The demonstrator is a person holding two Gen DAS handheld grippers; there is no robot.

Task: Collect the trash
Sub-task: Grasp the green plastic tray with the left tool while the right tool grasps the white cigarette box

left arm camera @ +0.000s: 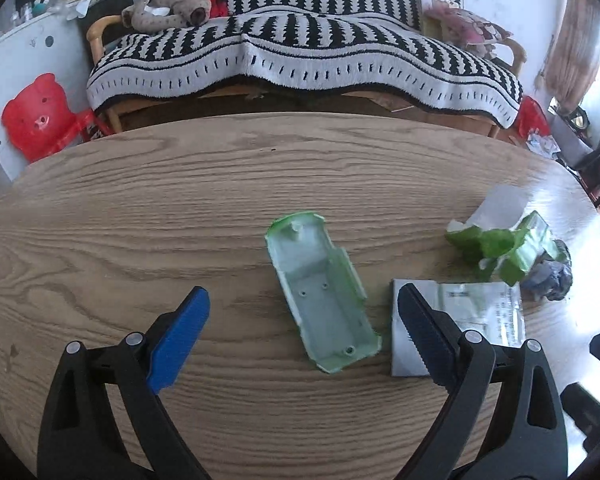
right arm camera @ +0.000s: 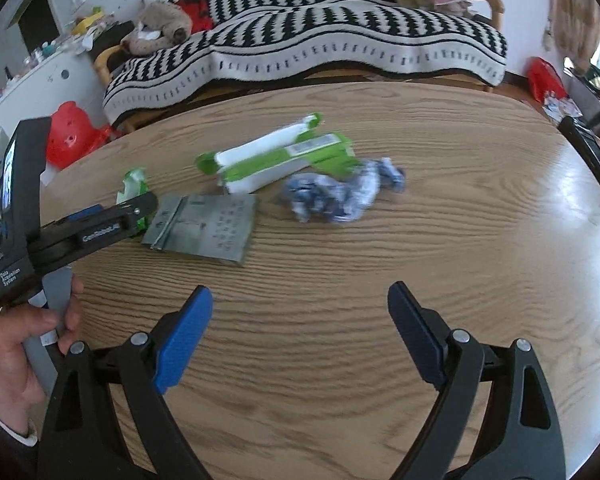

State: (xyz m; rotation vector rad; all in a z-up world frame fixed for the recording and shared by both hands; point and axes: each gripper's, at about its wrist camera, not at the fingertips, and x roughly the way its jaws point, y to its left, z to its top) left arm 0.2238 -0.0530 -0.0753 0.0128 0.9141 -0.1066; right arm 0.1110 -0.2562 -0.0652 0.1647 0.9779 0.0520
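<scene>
Bench (left arm camera: 140, 208) carries the trash: green tray (left arm camera: 322, 296), silver packet (left arm camera: 472, 316), torn green carton (right arm camera: 276, 160), crumpled wrapper (right arm camera: 340, 192). Both my left tongs (left arm camera: 302, 336) and right tongs (right arm camera: 300, 336) stand wide, empty. I advise straddling the tray's long walls, descending squarely.

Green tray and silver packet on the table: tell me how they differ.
The green tray is a moulded, open shell with raised walls; the silver packet lies flat like a sheet. The tray is pale green and plain inside; the packet is shiny grey with printing. The tray lies between the open left tool's fingers, while the packet sits partly behind one finger. Both rest on the wooden table, untouched.
</scene>
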